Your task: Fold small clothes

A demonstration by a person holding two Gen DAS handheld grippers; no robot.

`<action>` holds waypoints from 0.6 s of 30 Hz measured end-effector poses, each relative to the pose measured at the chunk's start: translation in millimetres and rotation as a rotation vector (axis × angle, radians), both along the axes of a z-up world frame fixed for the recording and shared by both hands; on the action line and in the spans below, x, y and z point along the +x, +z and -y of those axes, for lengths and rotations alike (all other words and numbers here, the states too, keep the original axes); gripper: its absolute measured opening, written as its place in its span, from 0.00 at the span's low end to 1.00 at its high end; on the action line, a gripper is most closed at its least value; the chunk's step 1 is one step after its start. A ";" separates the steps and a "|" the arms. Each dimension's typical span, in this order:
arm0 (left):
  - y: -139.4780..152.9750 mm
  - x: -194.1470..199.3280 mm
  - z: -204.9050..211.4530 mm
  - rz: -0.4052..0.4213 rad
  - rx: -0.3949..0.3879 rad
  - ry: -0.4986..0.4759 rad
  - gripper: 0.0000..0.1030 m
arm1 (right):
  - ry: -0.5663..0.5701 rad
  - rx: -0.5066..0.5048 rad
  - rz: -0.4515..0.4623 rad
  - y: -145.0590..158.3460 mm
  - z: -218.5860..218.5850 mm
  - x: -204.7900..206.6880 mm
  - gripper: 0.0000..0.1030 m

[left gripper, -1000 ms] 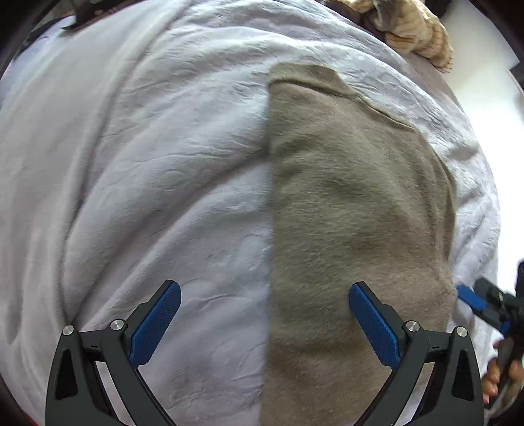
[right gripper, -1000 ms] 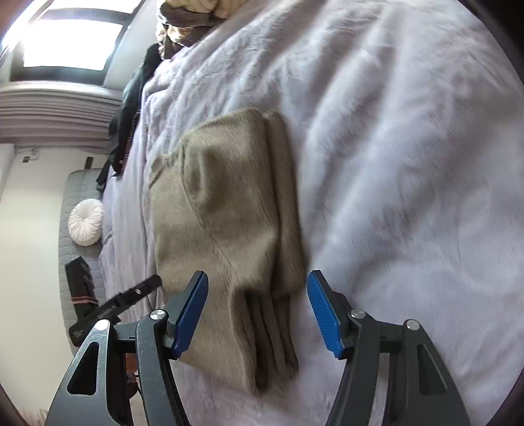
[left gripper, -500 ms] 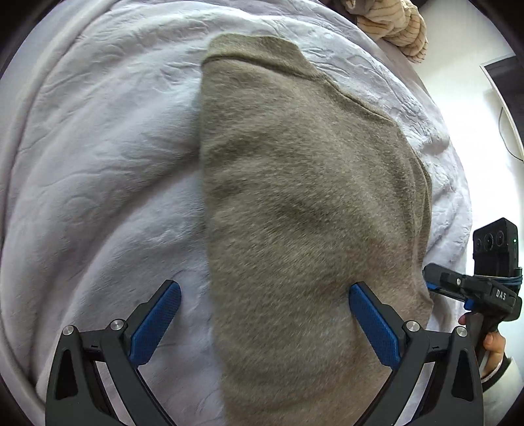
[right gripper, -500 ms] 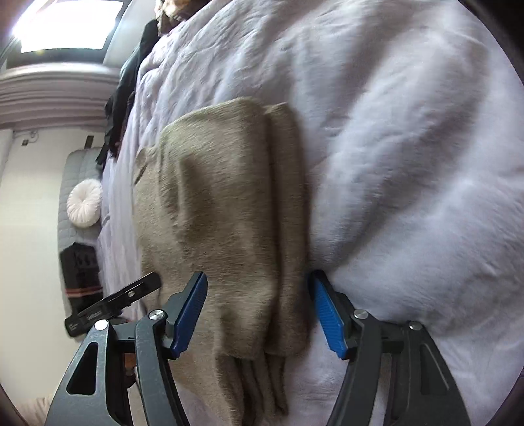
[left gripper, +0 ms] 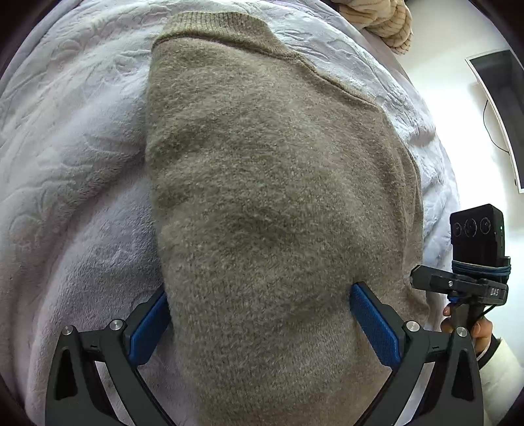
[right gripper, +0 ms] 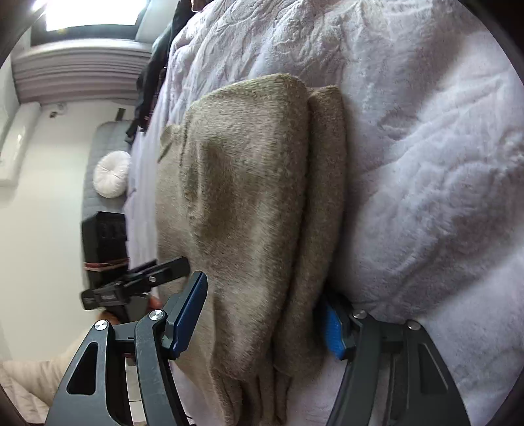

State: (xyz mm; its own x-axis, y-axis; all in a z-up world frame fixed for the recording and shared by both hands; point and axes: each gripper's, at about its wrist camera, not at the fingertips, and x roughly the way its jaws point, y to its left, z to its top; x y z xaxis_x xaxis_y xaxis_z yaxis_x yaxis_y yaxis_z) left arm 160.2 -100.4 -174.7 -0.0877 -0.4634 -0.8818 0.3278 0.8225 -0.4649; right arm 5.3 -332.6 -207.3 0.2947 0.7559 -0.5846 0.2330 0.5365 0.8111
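A folded olive-brown knit sweater (left gripper: 275, 183) lies on a pale lilac blanket (left gripper: 65, 164); it also shows in the right wrist view (right gripper: 249, 203), with its stacked folded edges toward the camera. My left gripper (left gripper: 258, 301) is open, its blue pads straddling the near end of the sweater. My right gripper (right gripper: 265, 304) is open around the sweater's folded edge, its right pad (right gripper: 332, 329) partly hidden behind the cloth. The right gripper also shows at the right edge of the left wrist view (left gripper: 458, 285).
A striped beige garment (left gripper: 380, 19) lies at the far edge of the bed. A dark monitor (left gripper: 501, 108) hangs on the white wall. In the right wrist view a round white cushion (right gripper: 111, 173) sits on a grey couch, and dark clothes (right gripper: 154, 82) hang off the bed.
Both grippers moved forward onto the sweater, which now fills more of each view. The left pads went from beside the cloth to straddling it. Both stayed open.
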 end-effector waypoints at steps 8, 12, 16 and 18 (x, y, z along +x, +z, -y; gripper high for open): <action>20.3 -10.3 11.2 0.088 0.006 0.026 0.66 | -0.047 -0.032 -0.041 -0.2 -21.0 8.5 0.32; 41.6 -14.3 6.6 0.107 -0.014 0.013 0.48 | -0.061 0.042 0.004 26.1 -27.1 4.1 0.30; 65.1 -19.8 -4.6 0.118 -0.037 -0.003 0.48 | -0.065 0.087 0.014 46.0 -35.6 2.4 0.30; 80.1 -25.6 -8.9 0.132 -0.042 -0.012 0.48 | -0.074 0.115 0.017 55.6 -41.3 -1.9 0.30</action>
State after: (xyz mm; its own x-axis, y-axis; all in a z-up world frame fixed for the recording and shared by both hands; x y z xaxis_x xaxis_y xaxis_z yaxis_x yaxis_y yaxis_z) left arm 134.6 -91.5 -94.7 0.0222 -0.4996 -0.8660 0.3983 0.7989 -0.4507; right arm 3.4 -291.3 -151.7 0.3615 0.7932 -0.4900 0.2544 0.4217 0.8703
